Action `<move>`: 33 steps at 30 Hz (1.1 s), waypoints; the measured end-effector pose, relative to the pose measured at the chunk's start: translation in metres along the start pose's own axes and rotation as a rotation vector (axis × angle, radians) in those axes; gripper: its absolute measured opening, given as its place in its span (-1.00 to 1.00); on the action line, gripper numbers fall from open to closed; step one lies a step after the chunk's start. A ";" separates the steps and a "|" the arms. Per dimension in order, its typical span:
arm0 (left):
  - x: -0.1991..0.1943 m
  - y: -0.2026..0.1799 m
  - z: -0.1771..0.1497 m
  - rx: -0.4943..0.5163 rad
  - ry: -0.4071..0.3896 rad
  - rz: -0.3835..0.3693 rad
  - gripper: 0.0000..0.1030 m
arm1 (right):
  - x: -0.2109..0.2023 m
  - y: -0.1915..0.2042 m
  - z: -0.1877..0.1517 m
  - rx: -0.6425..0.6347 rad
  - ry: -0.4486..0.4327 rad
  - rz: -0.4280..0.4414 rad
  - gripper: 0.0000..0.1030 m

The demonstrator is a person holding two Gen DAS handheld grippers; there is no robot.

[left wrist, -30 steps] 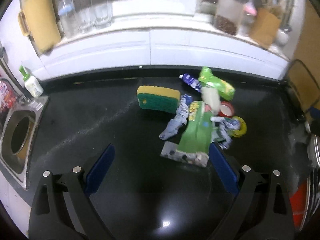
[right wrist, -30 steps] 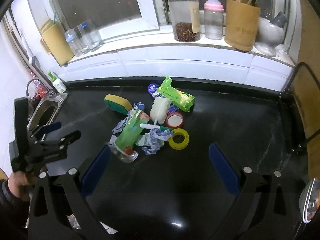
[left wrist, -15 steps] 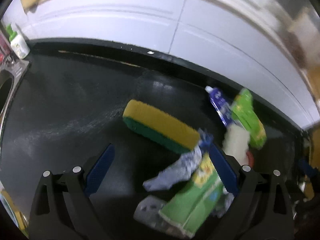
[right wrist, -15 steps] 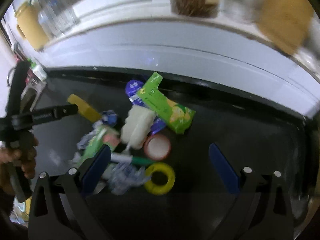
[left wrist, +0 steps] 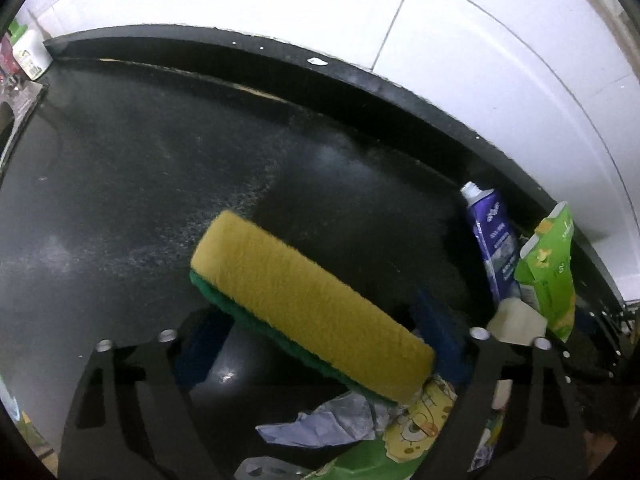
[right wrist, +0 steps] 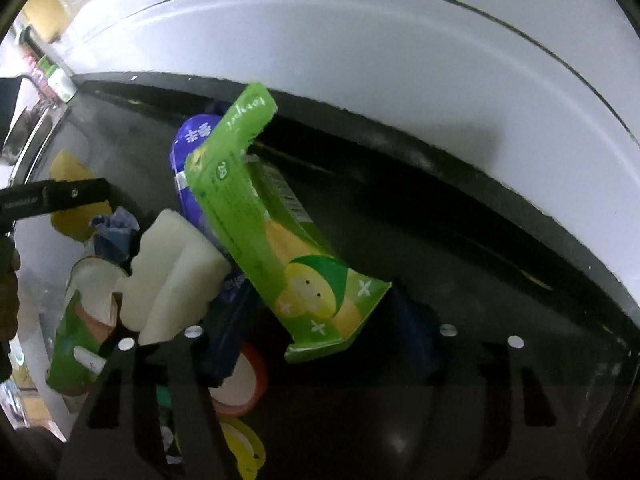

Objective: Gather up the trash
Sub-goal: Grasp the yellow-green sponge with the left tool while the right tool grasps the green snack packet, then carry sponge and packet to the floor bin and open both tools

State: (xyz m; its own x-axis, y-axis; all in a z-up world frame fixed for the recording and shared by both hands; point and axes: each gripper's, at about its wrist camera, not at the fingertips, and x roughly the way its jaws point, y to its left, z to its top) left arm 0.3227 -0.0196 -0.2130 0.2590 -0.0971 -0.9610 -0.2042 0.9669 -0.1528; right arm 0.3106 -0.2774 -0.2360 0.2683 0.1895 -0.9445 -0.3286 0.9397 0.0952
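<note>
A pile of trash lies on the black counter (left wrist: 132,184). My left gripper (left wrist: 320,340) is open, its blue pads on either side of a yellow-and-green sponge (left wrist: 308,304) that lies between the jaws. Crumpled wrappers (left wrist: 340,424) lie below it. My right gripper (right wrist: 320,332) is open around the lower end of a green lime-printed packet (right wrist: 276,240). A purple tube (right wrist: 192,168), a white foam block (right wrist: 172,276), a red tape roll (right wrist: 240,384) and a yellow tape roll (right wrist: 244,452) lie to its left. The left gripper's finger (right wrist: 56,196) shows at far left.
A white tiled wall (left wrist: 360,32) rises behind the counter's back edge. A sink (left wrist: 16,112) and a soap bottle (left wrist: 28,56) sit at the far left. The purple tube (left wrist: 492,244) and green packet (left wrist: 548,272) lie right of the sponge.
Both grippers have moved forward and down into the pile. The left one now straddles the sponge, the right one the green packet. Both stay open.
</note>
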 end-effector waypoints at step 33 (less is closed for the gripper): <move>-0.176 0.023 -0.167 0.275 -0.194 0.002 -0.49 | -0.188 0.102 -0.120 0.148 -0.179 -0.046 0.03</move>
State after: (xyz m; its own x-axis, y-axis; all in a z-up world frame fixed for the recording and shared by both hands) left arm 0.1149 -0.0194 -0.0856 0.4389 -0.0744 -0.8954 0.0503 0.9970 -0.0582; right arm 0.1178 -0.2514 -0.0862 0.4410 0.1805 -0.8792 -0.1795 0.9775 0.1107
